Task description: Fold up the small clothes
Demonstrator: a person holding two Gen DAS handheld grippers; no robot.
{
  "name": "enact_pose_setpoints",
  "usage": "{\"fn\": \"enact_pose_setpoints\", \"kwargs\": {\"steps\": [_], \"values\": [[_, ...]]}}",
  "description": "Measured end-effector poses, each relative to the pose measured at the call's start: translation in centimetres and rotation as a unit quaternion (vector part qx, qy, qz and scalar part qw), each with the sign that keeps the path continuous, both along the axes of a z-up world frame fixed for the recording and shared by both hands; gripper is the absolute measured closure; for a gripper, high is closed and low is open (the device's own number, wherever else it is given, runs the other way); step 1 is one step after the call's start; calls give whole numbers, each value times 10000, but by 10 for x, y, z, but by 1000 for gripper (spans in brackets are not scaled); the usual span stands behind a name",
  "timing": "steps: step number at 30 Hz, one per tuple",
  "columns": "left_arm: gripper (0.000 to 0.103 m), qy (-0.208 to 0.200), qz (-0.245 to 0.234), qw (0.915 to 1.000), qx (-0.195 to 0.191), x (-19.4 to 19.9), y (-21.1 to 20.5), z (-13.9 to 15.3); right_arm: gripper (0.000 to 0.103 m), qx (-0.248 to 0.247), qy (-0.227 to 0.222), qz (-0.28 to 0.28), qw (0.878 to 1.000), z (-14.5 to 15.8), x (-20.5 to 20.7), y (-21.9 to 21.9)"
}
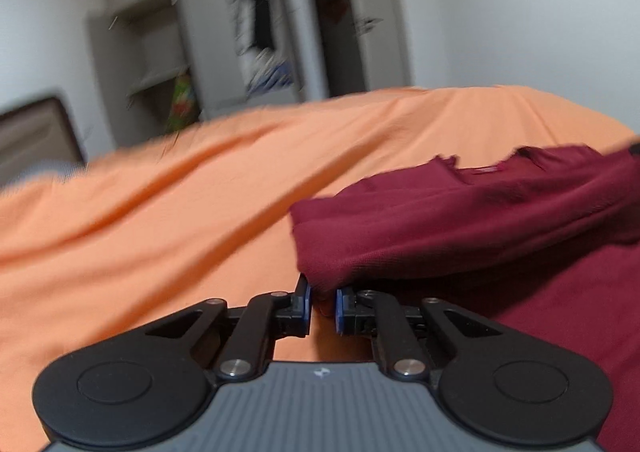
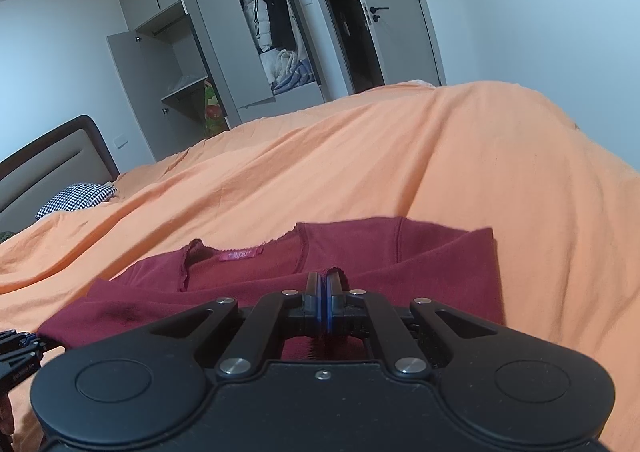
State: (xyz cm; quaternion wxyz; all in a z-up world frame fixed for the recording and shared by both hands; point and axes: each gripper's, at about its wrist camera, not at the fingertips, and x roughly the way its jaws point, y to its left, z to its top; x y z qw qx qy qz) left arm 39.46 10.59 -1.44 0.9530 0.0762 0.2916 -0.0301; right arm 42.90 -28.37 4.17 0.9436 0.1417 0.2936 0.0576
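A maroon shirt (image 2: 248,292) with a pink neck label (image 2: 241,254) lies partly folded on the orange bedspread (image 2: 360,171). In the right wrist view my right gripper (image 2: 323,286) has its blue pads pressed together over the shirt just right of the neckline, with a bit of fabric showing at their tips. In the left wrist view my left gripper (image 1: 322,306) holds a folded edge of the maroon shirt (image 1: 460,228) between its nearly closed blue pads, lifted slightly off the bed. The left gripper (image 2: 18,352) also shows at the right view's lower left edge.
The orange bedspread (image 1: 160,236) spreads wide to the left and beyond the shirt. A dark headboard (image 2: 52,155) and a checked pillow (image 2: 80,197) sit at far left. An open grey wardrobe (image 2: 224,51) and a doorway (image 2: 348,31) stand behind the bed.
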Motion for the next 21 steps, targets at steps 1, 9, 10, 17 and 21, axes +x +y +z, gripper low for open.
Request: {"fn": "enact_pose_setpoints", "kwargs": {"steps": [1, 9, 10, 17, 21], "values": [[92, 144, 101, 9996, -231, 1, 7, -1, 102, 33, 48, 10, 10000, -3, -1, 1], [91, 594, 238, 9964, -555, 4, 23, -11, 102, 17, 509, 89, 9987, -36, -7, 10], [90, 574, 205, 9968, -510, 0, 24, -10, 101, 25, 531, 96, 9985, -38, -8, 9], [23, 316, 66, 9985, -443, -23, 23, 4, 74, -110, 427, 61, 9990, -41, -17, 8], [13, 68, 46, 9987, -501, -32, 16, 17, 52, -169, 329, 1, 9993, -41, -20, 6]]}}
